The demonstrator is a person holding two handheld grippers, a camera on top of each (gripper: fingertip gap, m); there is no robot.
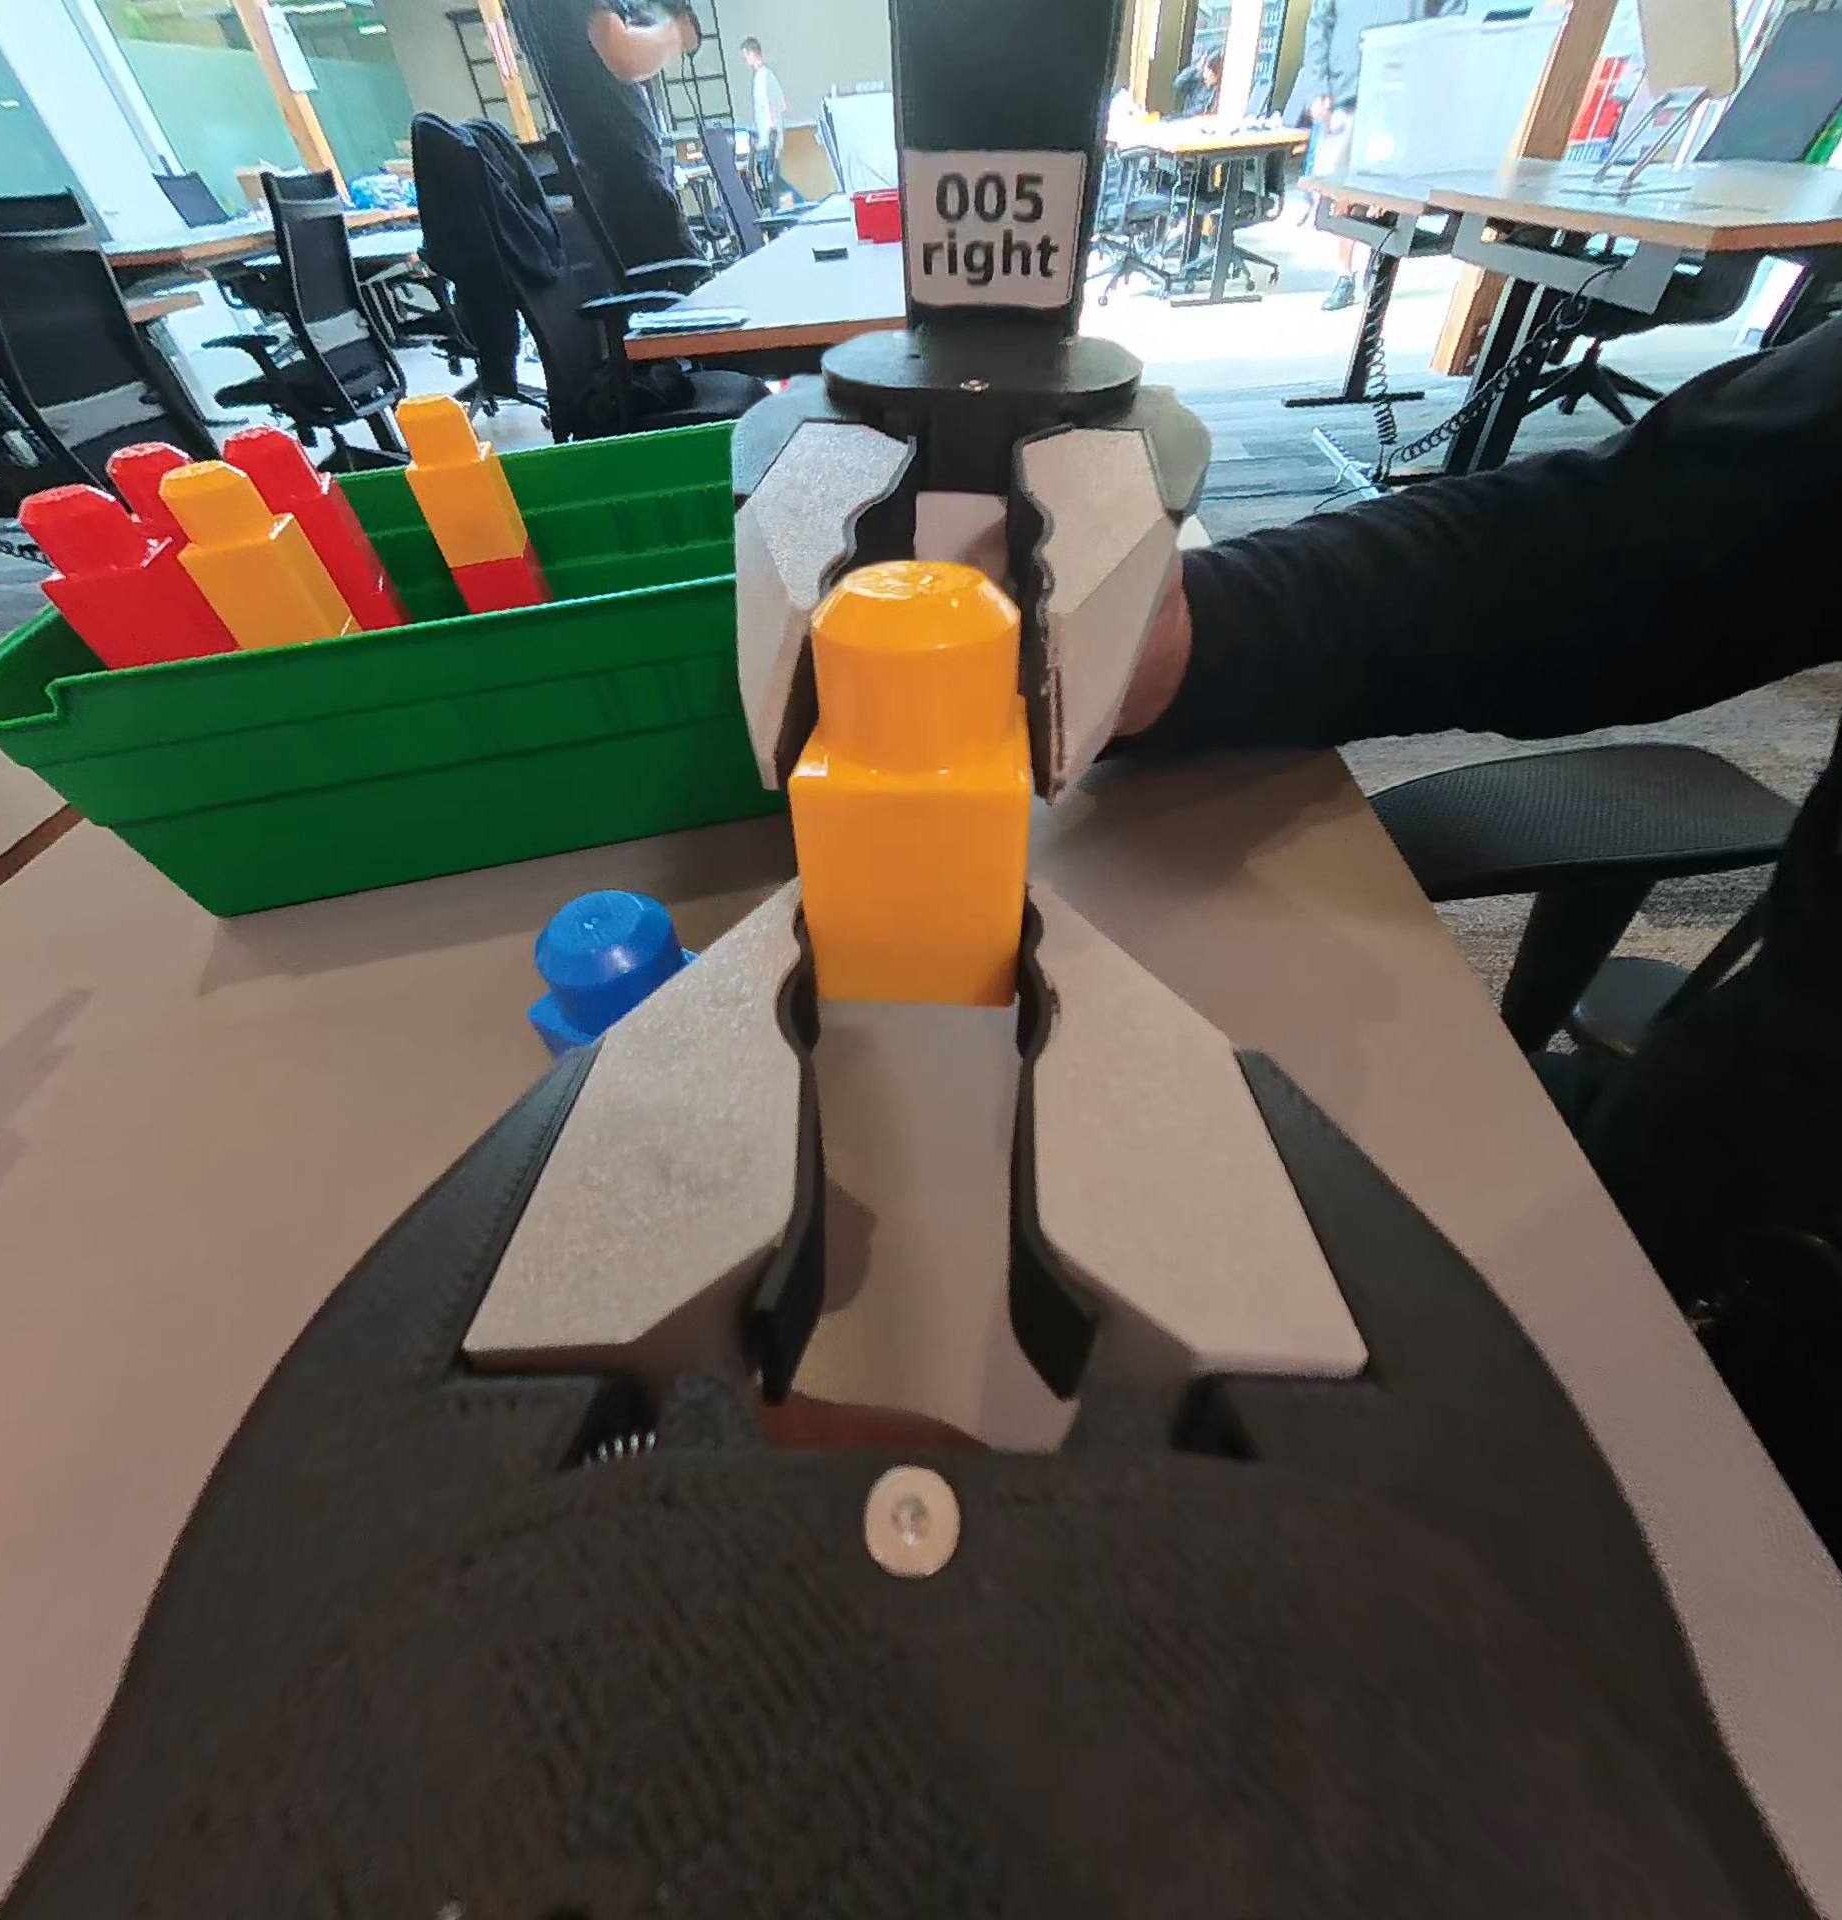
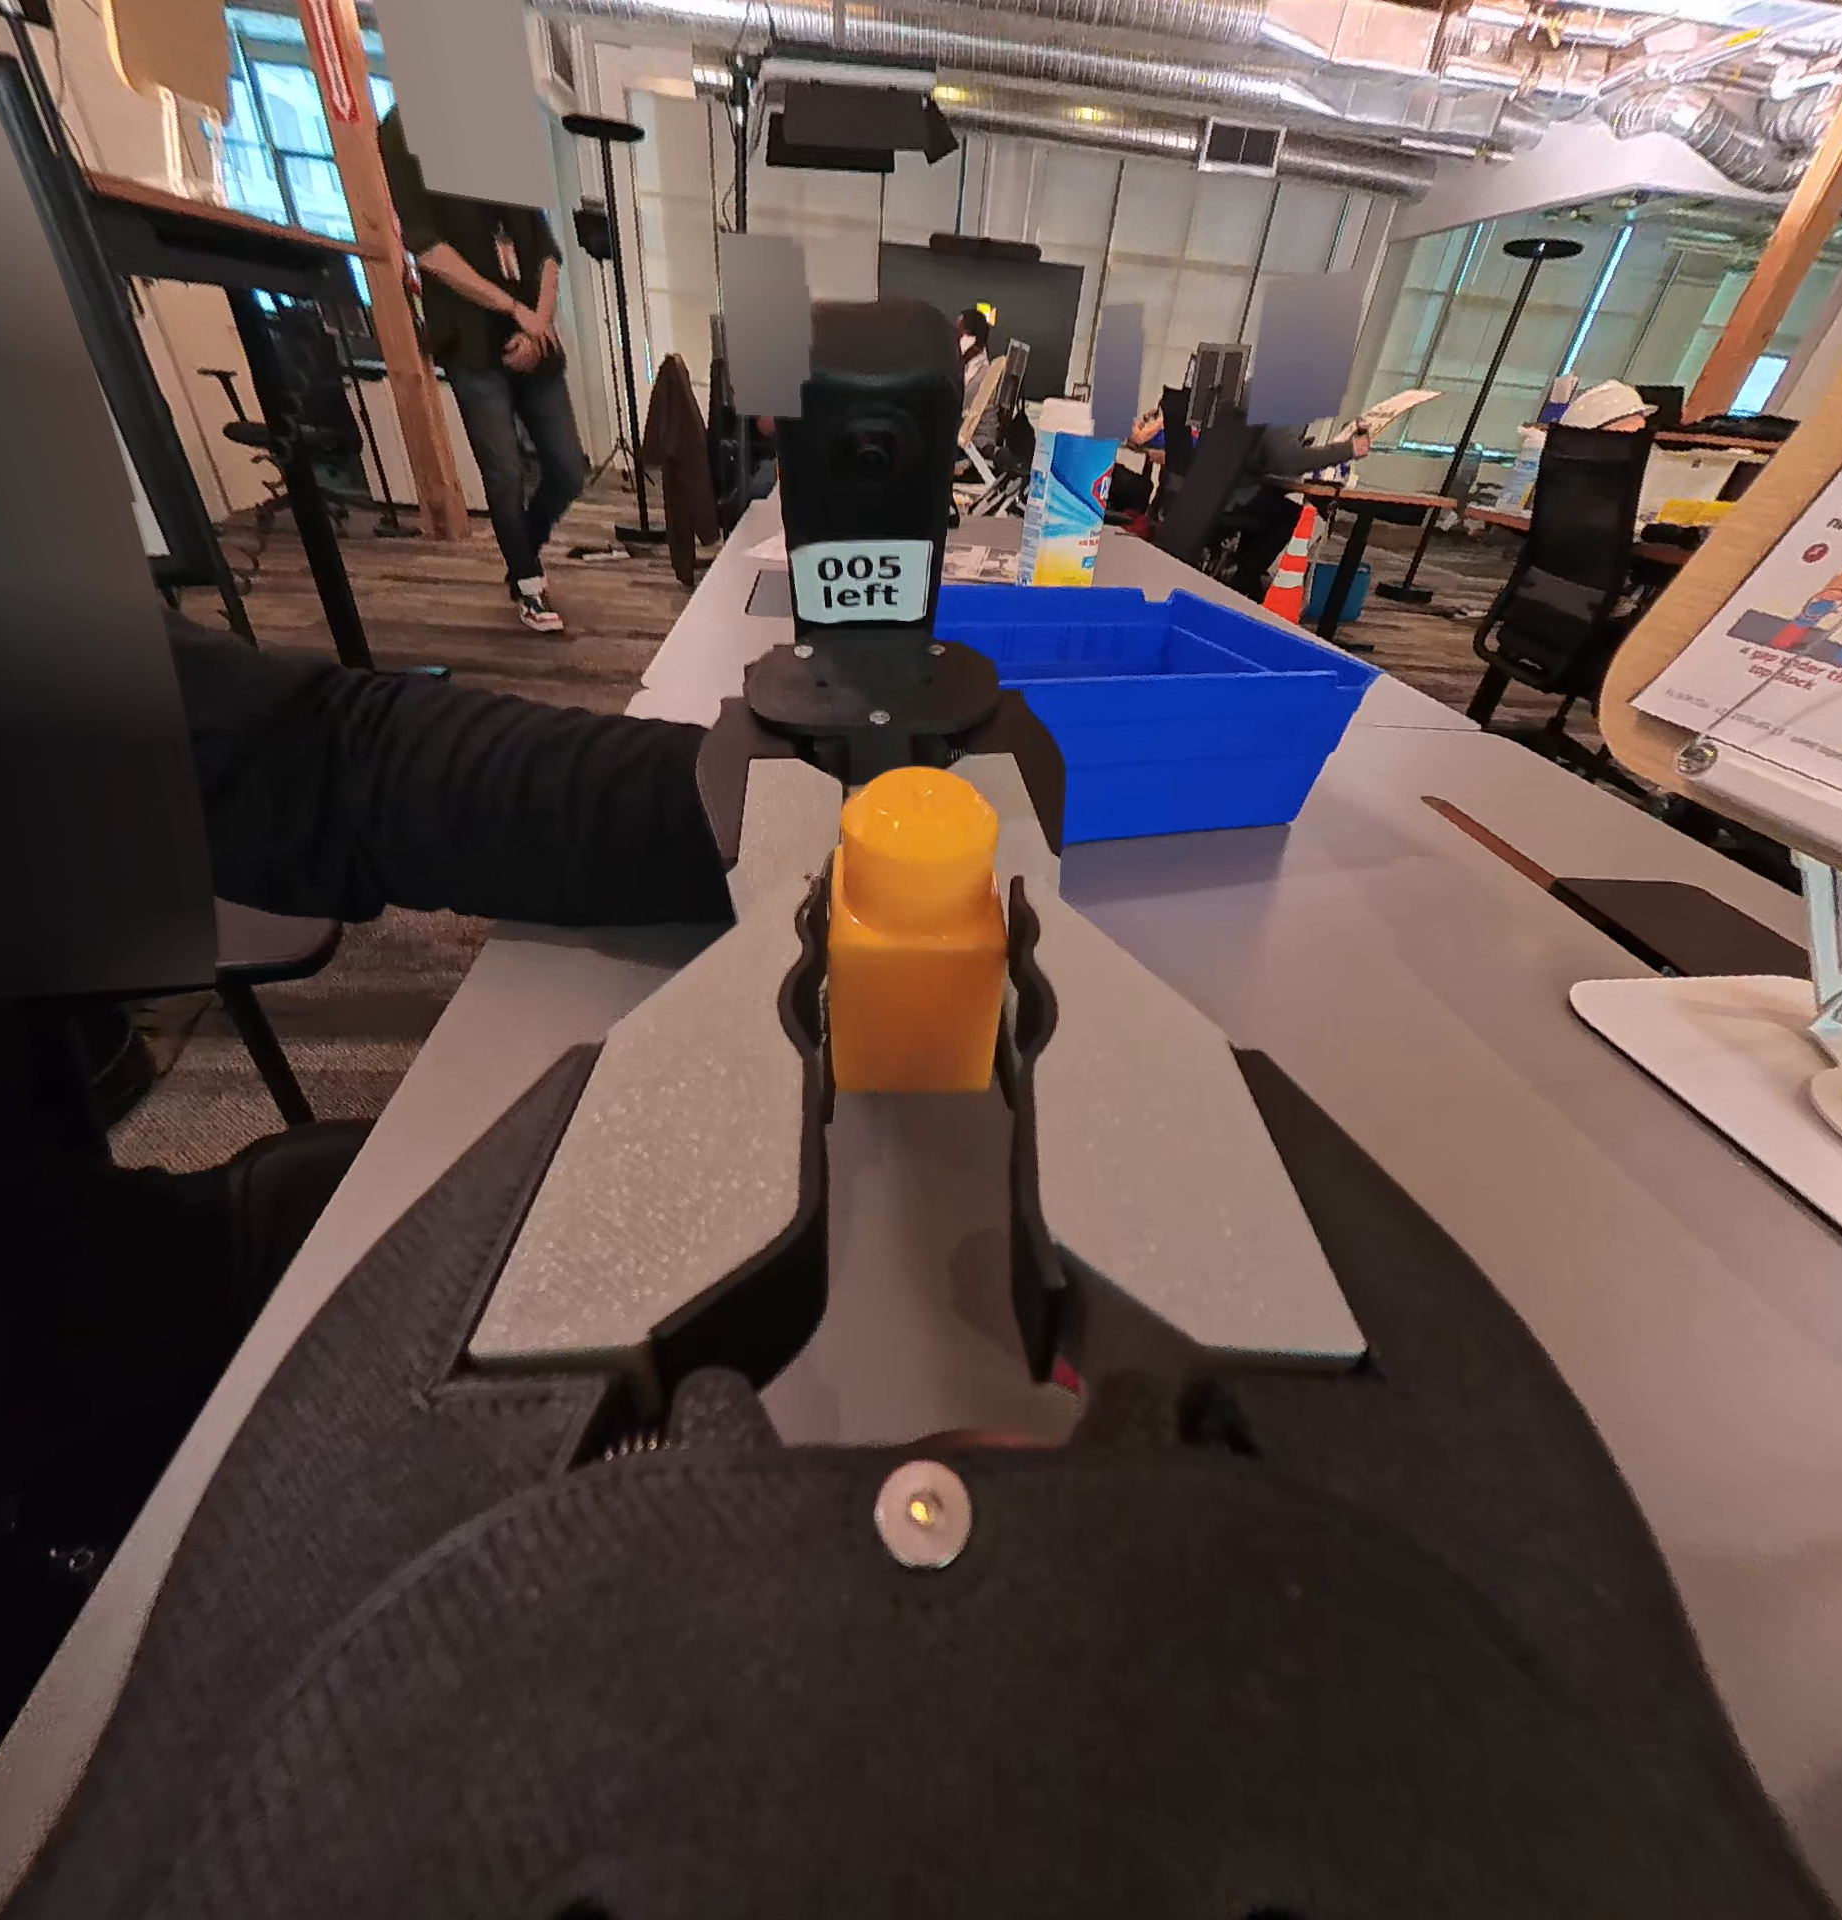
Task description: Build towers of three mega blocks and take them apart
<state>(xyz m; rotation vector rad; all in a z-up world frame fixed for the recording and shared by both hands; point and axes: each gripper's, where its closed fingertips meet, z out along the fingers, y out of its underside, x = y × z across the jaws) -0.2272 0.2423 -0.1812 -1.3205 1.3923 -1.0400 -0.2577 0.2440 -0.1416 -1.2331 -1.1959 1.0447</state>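
Left of the orange block (image 1: 912, 821) sit the green bin (image 1: 377, 727) and a blue block (image 1: 600, 971), and both the left gripper (image 1: 912, 971) and right gripper (image 2: 917, 997) pinch the orange one, so next it probably needs another block pressed on.

The orange block (image 1: 912, 862) looks like glossy, smooth plastic with bright highlights on its stud. The blue block (image 1: 595, 971) beside it has a duller plastic sheen. The left gripper (image 1: 912, 987) has grainy, matt grey finger plates set in black printed plastic with fine ribbed layer lines, and a shiny metal screw (image 1: 910, 1522). The green bin (image 1: 377, 727) and the blue bin (image 2: 1156, 707) are smooth, semi-gloss plastic. The grey table (image 1: 169, 1143) looks matt and smooth.
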